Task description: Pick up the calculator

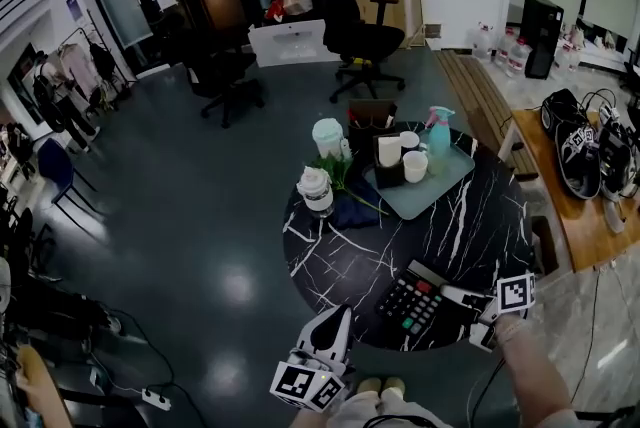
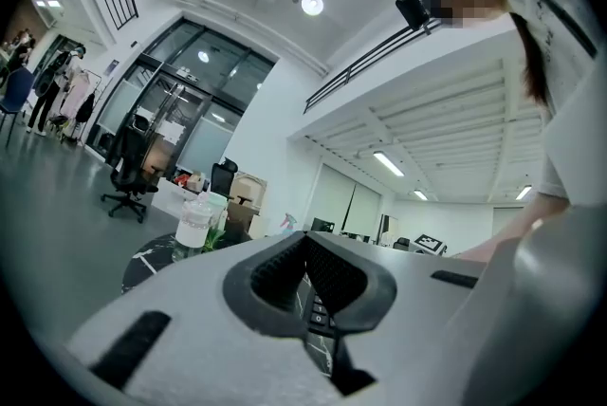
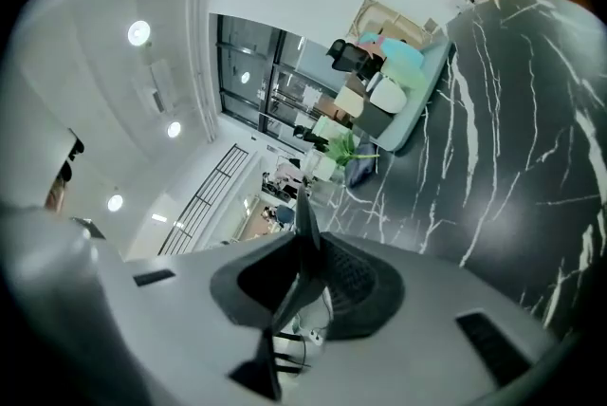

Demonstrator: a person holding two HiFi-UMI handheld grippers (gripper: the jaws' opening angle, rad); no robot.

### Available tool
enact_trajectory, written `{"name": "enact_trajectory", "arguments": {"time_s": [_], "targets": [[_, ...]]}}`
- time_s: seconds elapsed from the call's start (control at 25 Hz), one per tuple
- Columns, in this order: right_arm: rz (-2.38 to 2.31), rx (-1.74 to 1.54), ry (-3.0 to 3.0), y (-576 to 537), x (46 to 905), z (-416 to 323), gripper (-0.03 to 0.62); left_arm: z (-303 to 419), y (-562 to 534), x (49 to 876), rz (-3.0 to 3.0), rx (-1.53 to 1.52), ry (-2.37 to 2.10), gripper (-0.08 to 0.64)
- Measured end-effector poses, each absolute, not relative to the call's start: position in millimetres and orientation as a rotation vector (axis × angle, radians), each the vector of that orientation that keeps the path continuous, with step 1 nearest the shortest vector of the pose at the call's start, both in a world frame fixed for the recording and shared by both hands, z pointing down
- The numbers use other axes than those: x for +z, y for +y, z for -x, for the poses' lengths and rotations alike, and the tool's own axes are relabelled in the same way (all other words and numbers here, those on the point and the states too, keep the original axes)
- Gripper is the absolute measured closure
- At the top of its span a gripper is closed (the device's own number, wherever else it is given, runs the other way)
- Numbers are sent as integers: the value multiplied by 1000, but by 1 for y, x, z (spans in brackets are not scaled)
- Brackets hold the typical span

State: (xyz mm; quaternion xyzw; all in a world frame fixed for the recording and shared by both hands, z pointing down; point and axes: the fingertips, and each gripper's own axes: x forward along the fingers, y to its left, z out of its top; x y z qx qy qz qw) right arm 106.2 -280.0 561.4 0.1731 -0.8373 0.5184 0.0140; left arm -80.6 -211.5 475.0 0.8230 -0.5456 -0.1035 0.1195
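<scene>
The black calculator (image 1: 410,302), with a red and a green key, is over the near edge of the round black marble table (image 1: 470,226). My right gripper (image 1: 457,298) comes in from the right and is shut on the calculator's right end. In the right gripper view the calculator (image 3: 305,222) shows edge-on as a thin dark blade between the pads. My left gripper (image 1: 338,316) hangs just off the table's near-left rim, shut and holding nothing. In the left gripper view a few calculator keys (image 2: 319,318) show past its closed jaws.
A teal tray (image 1: 445,184) with white cups and a spray bottle (image 1: 438,131) stands at the table's far side. A clear bottle (image 1: 316,191), a lidded jar (image 1: 328,138) and a blue cloth lie to its left. Office chairs stand beyond, and a wooden bench (image 1: 575,206) with gear is on the right.
</scene>
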Motion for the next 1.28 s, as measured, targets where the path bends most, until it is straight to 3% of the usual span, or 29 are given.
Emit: {"name": "enact_trajectory", "arguments": {"time_s": [0.52, 1.28], "targets": [[-677, 1670, -2810, -273, 463, -120, 525, 67, -217, 432, -2495, -362, -1545, 554], [-790, 1838, -2825, -249, 458, -115, 525, 80, -204, 422, -2478, -394, -1615, 554]]}}
